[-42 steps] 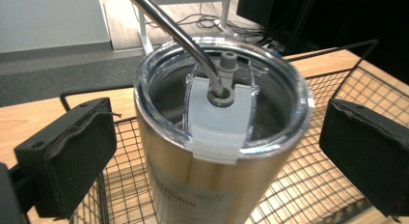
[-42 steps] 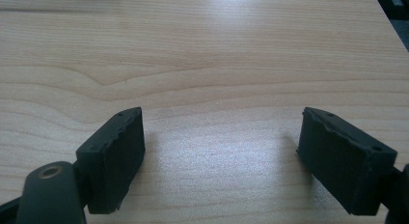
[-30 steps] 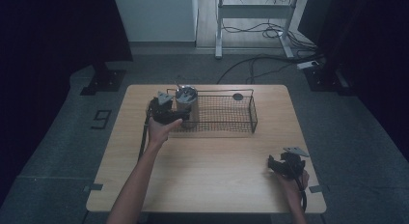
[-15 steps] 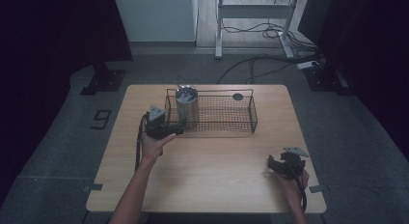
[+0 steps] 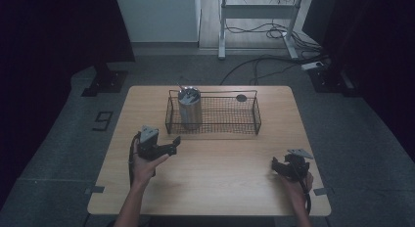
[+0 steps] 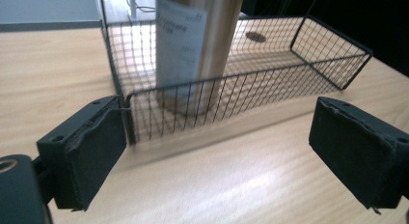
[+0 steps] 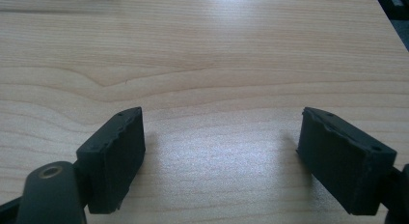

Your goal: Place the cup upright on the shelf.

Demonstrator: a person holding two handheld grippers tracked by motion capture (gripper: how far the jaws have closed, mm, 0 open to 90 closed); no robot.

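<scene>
The left gripper (image 5: 172,145) has pulled back toward lower left from the can (image 5: 189,107) in the basket (image 5: 257,120), its empty jaws closing partway yet apart; the right gripper (image 5: 277,165) rests wide.

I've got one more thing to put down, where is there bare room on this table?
Bare wood lies between the left gripper and right gripper, in front of the wire basket. The basket's right half is mostly free; its left end holds the metal cylinder.

The high view looks forward and down on the whole bench (image 5: 210,188) from well above the person's side, while each hand-held gripper's camera sits low and close over the wood, the left one sharing the wire basket (image 6: 333,55) with the high view.
</scene>
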